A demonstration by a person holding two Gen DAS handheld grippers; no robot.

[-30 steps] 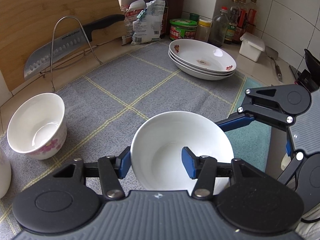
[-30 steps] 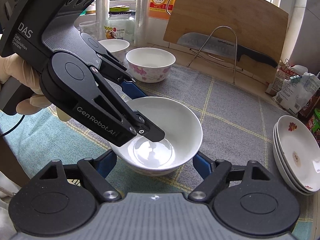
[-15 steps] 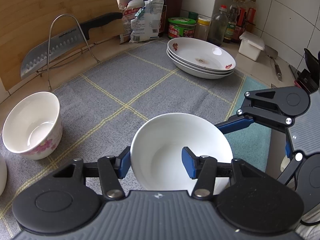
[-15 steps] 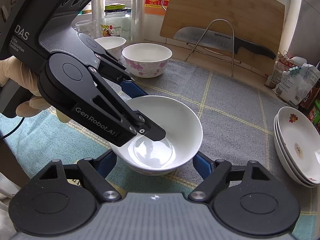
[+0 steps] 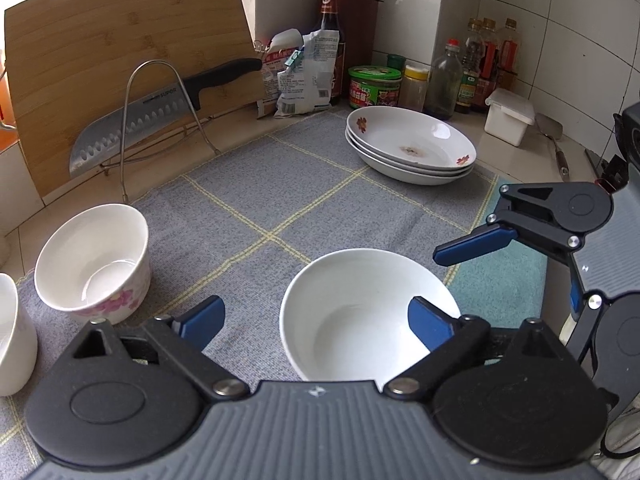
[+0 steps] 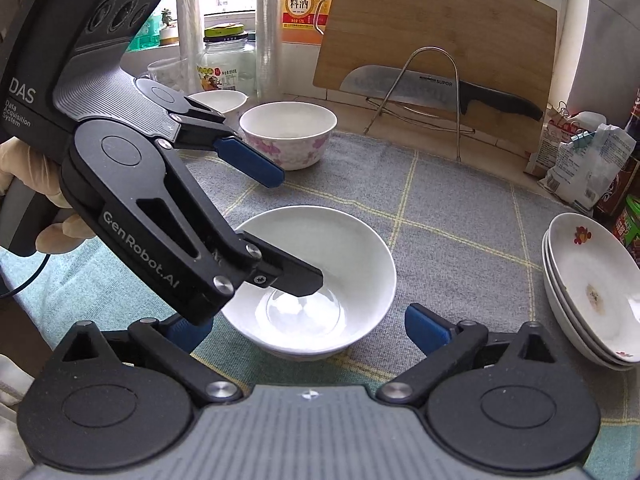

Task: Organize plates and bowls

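While both sets of jaws are opening, I see the plain white bowl (image 5: 360,316) sitting on the grey checked mat (image 5: 256,184). My left gripper (image 5: 316,320) straddles its rim, one finger inside, neither pad pressing. My right gripper (image 6: 308,332) flanks the bowl, pads clear. A flowered bowl (image 5: 94,264) stands left; stacked plates (image 5: 410,148) lie well beyond.

– What's ahead of the tool, at the back?
– A bamboo cutting board (image 5: 120,60) leaning on the wall, a cleaver (image 5: 160,108) in a wire rack (image 5: 160,120) before it.
– And farther right?
– Snack bags (image 5: 300,76), a green-lidded jar (image 5: 374,86), sauce bottles (image 5: 480,68), a white lidded box (image 5: 509,120).
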